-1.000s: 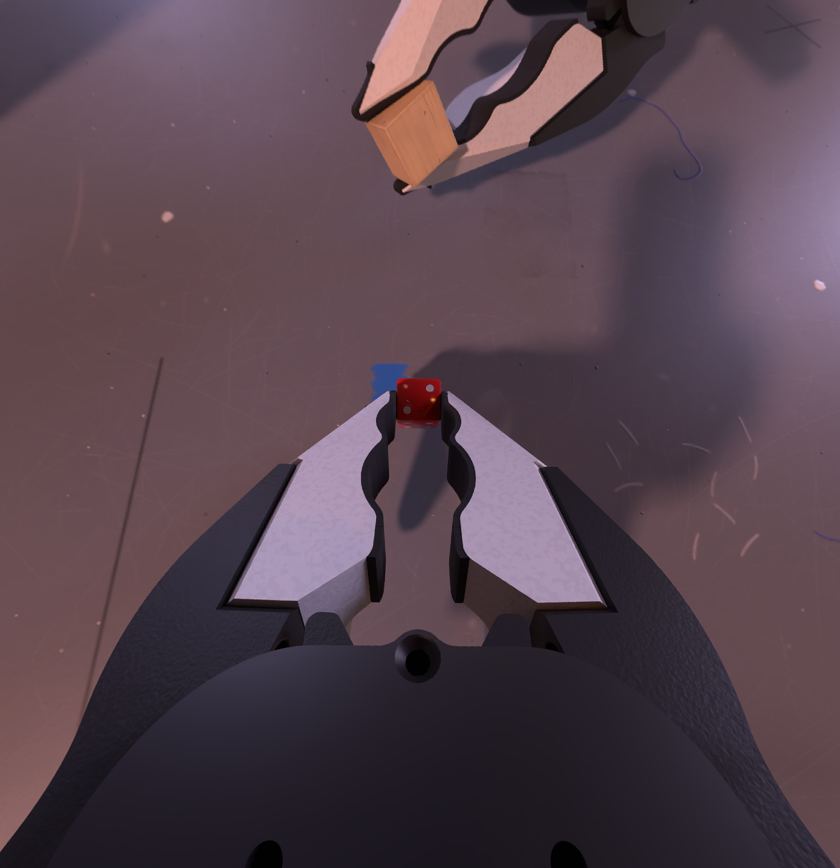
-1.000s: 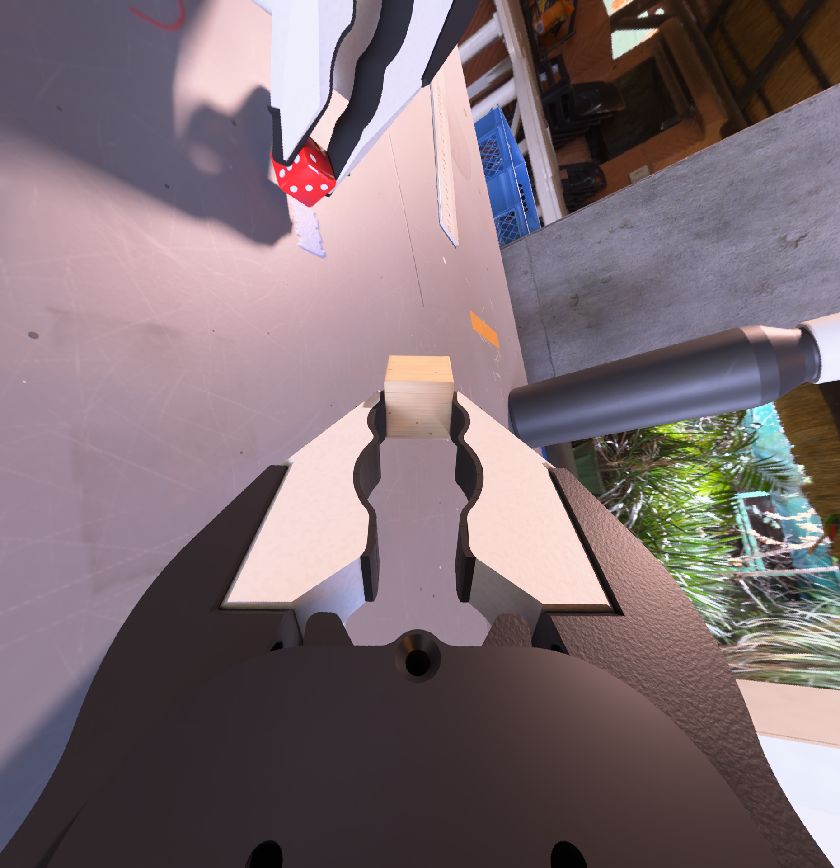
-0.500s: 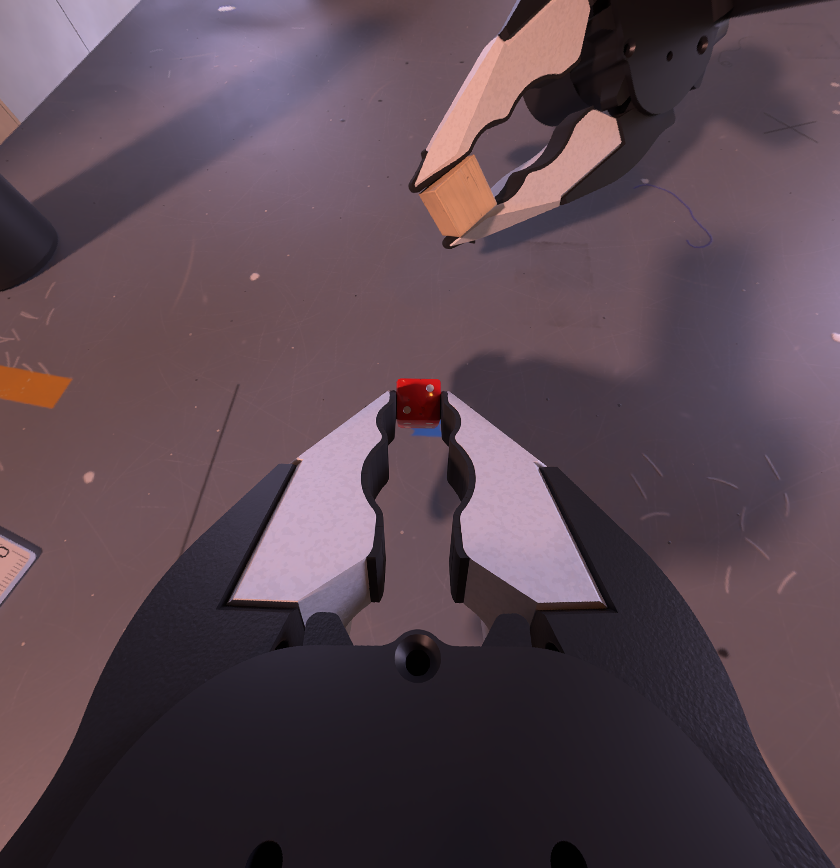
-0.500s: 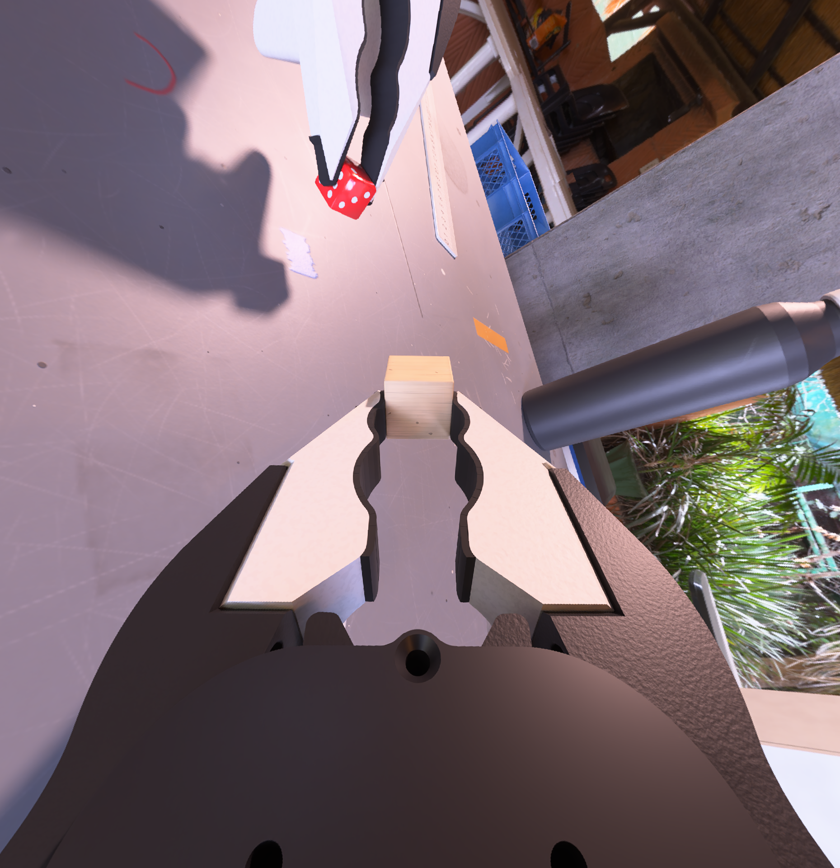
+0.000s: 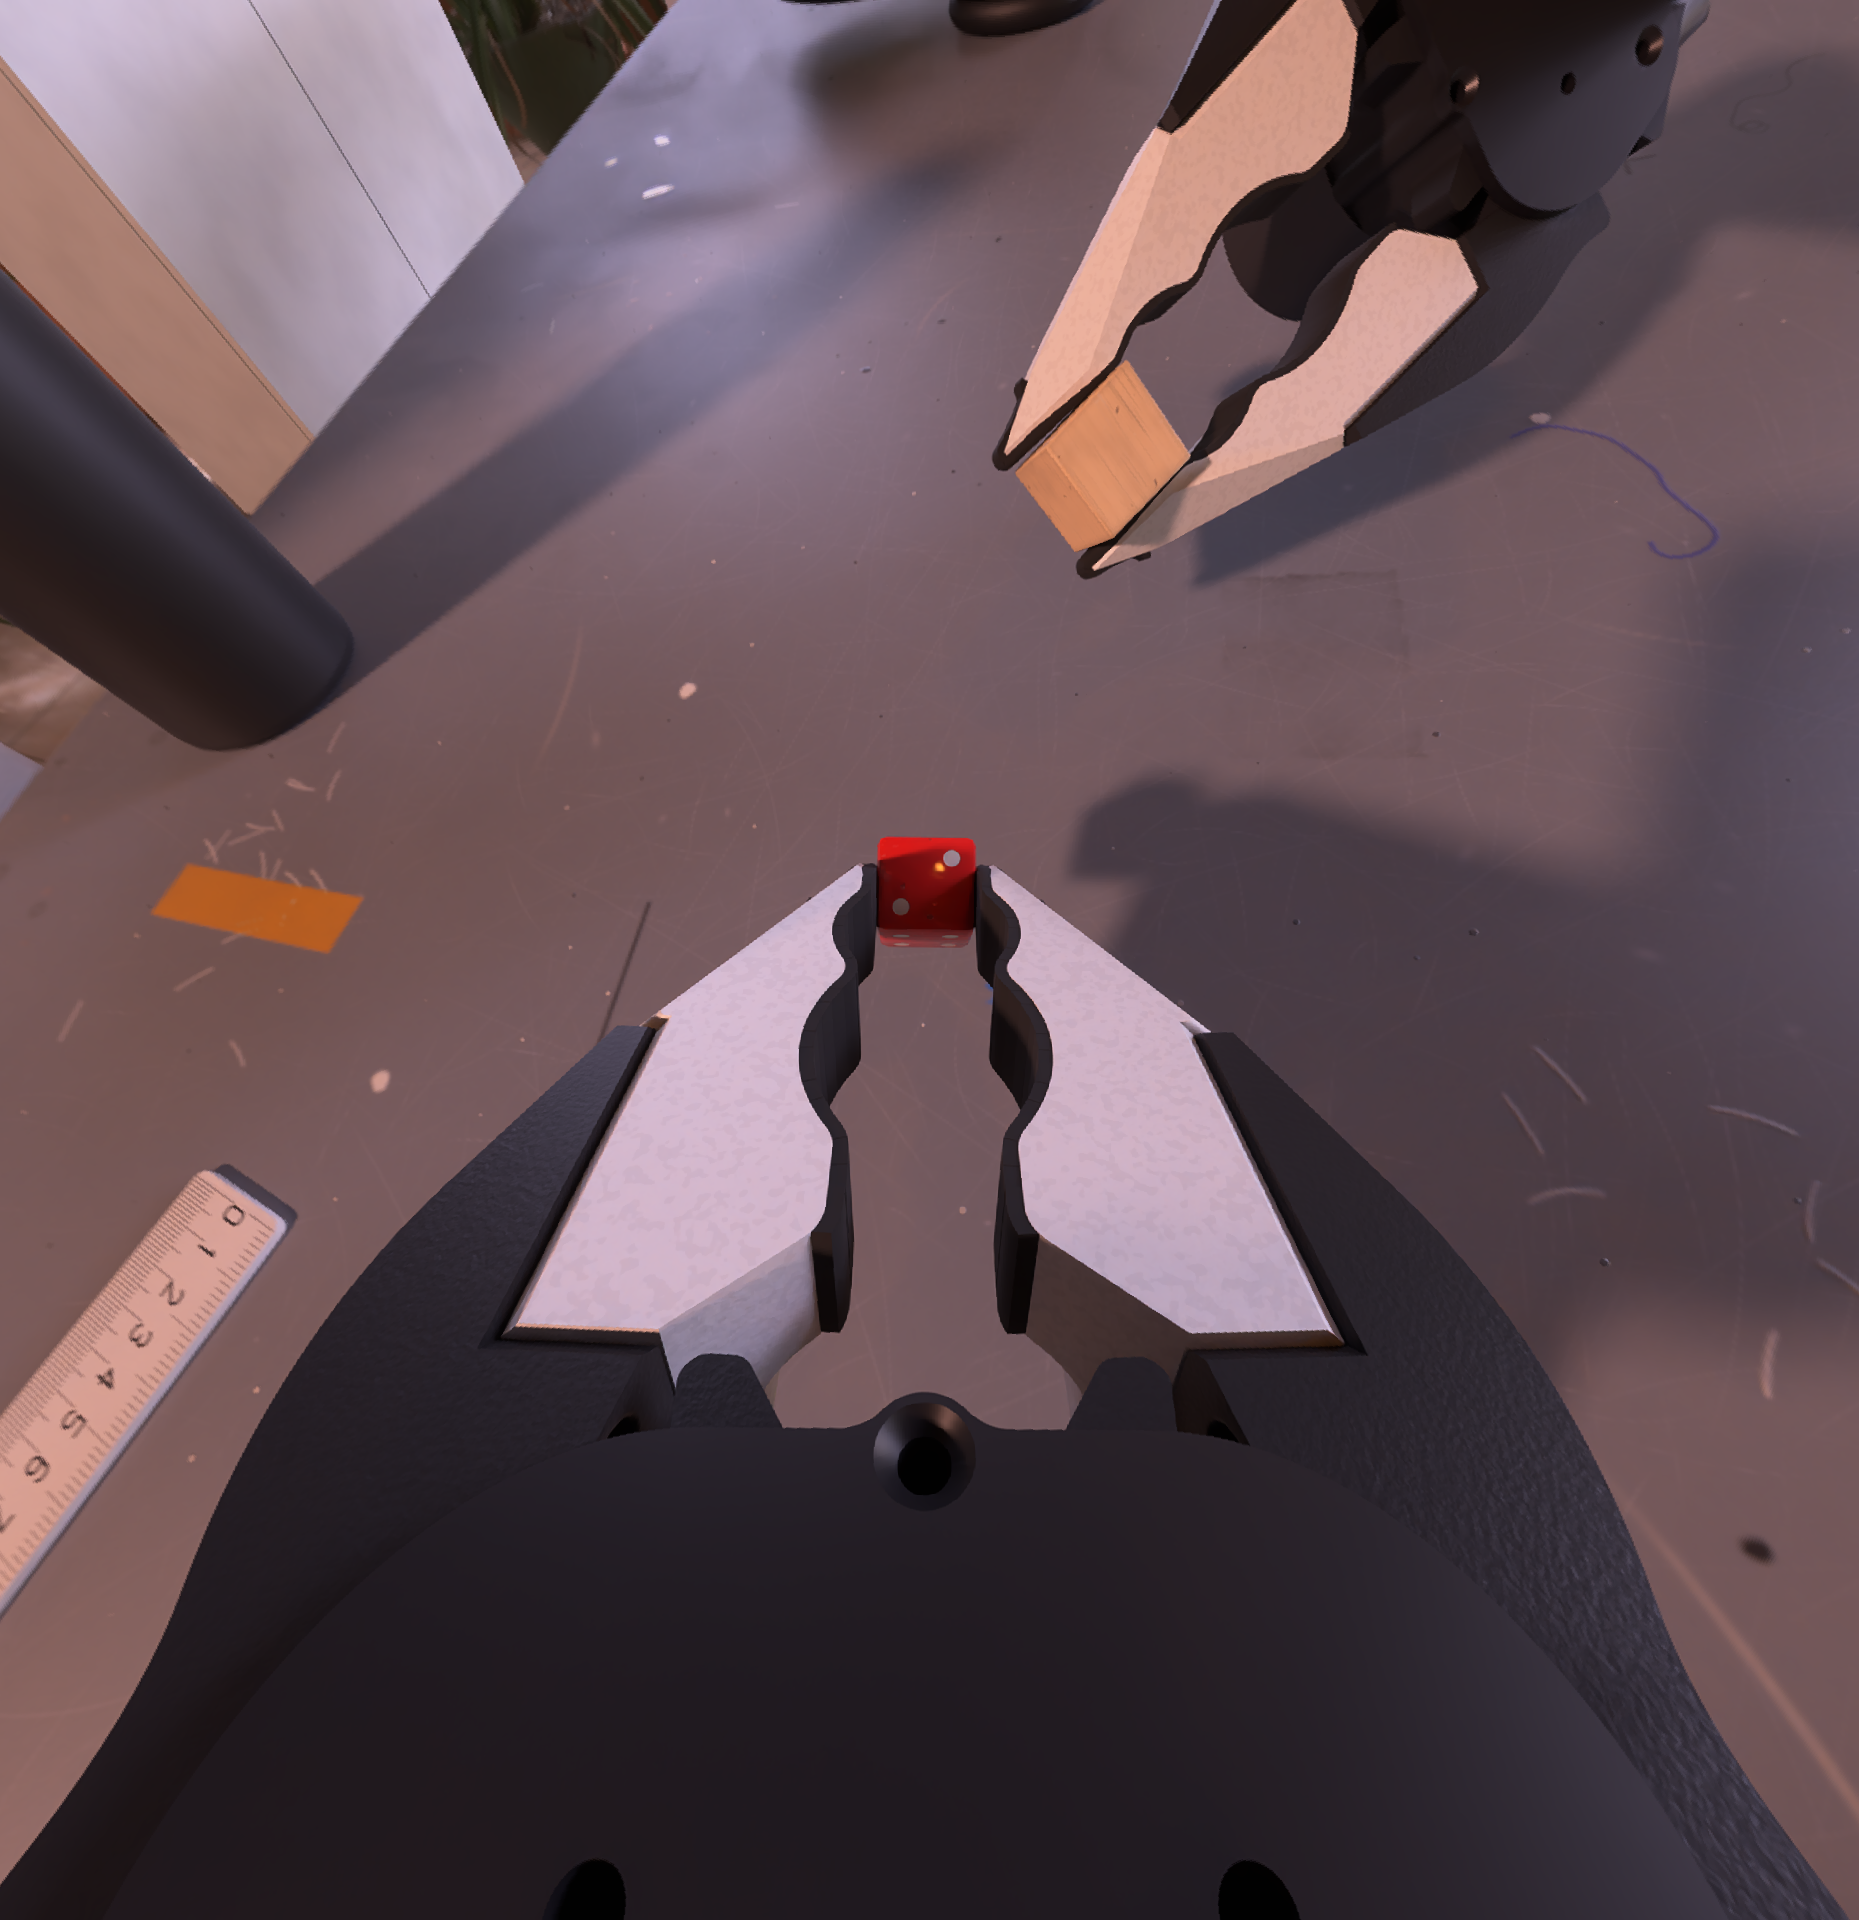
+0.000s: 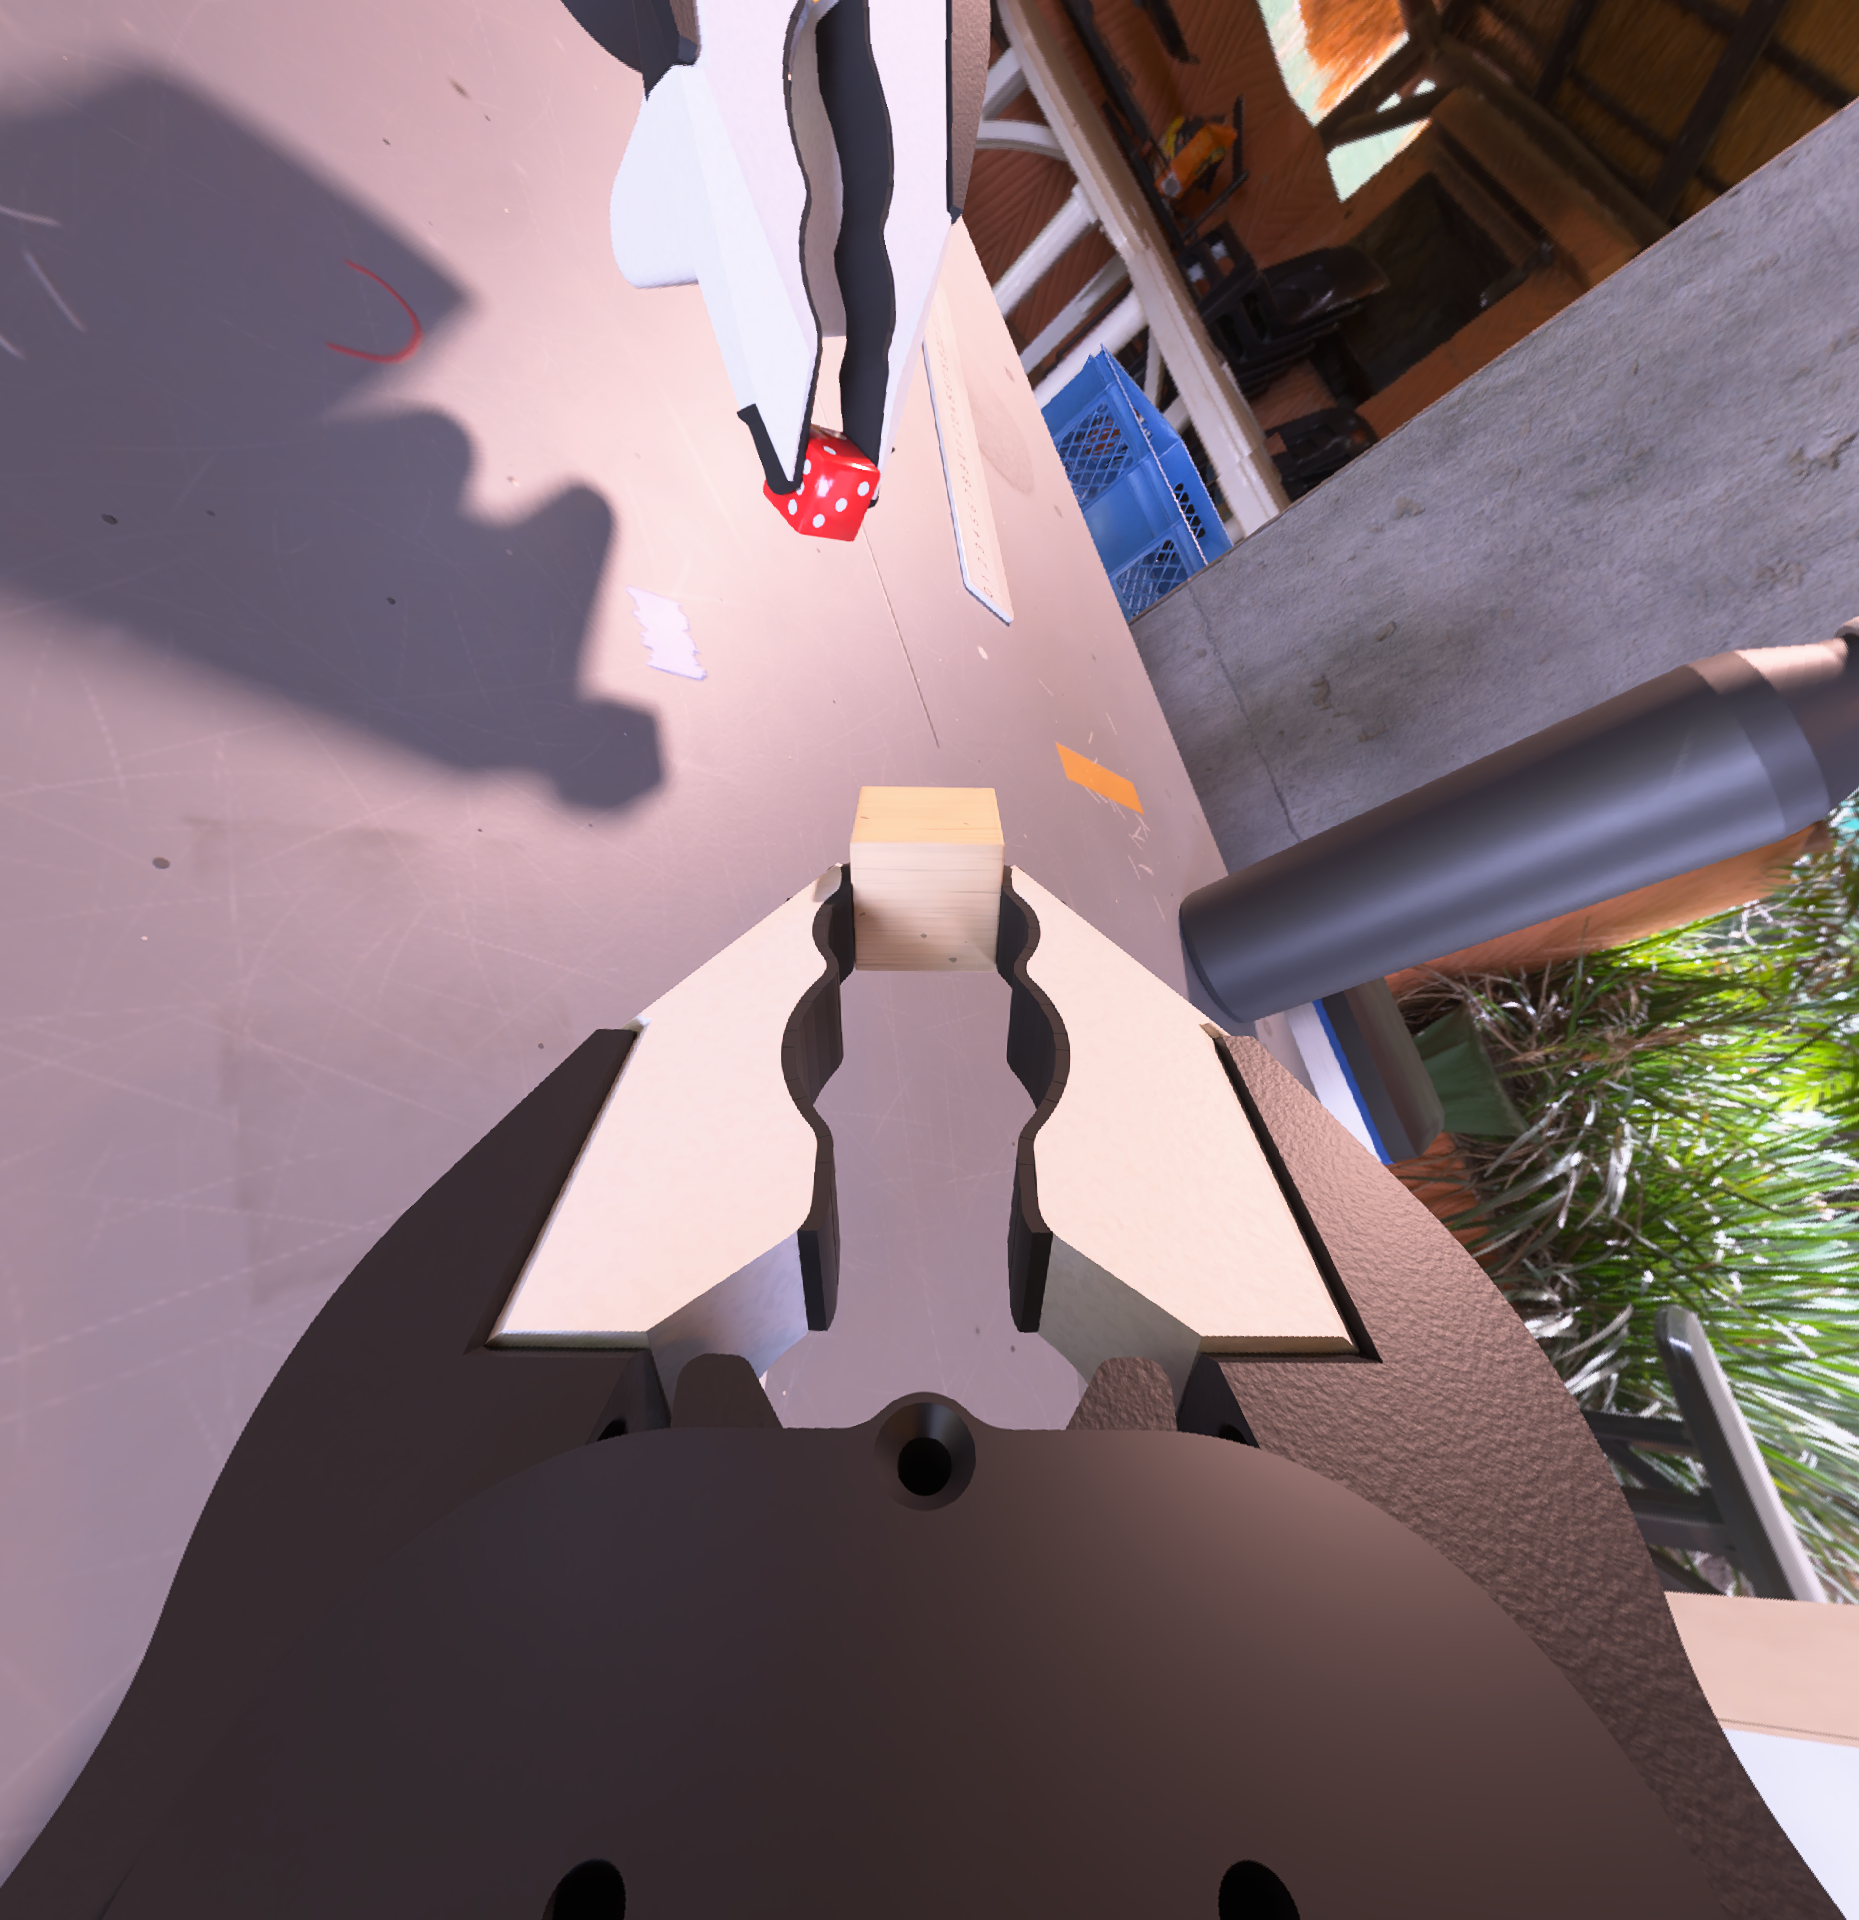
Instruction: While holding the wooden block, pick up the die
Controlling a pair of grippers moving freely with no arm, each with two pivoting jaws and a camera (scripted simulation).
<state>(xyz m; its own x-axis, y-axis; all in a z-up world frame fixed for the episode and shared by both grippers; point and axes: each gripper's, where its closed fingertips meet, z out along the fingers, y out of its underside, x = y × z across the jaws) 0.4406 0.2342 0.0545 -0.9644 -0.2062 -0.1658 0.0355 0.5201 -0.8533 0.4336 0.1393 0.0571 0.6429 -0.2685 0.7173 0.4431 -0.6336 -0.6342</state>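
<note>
The tabletop is spreading grey and scuffed under everything, and it is serving as the landmark here. A dark cylinder is reaching in over its edge, and a pale ruler is lying flat on it near that same edge, with a small orange patch sitting on it between the two.

The left tongs are hanging above the tabletop, well clear of it, and are gripping the die between their tips, pressed against two opposite faces. The die, red with white pips, is being held in the air over the tabletop; the right wrist view is showing it off the surface, with the tongs' shadow falling on the tabletop off to one side.

The right tongs are also hovering above the tabletop and are clamping the wooden block at their tips. In the left wrist view the block is sitting tilted, clear of the tabletop.
</note>
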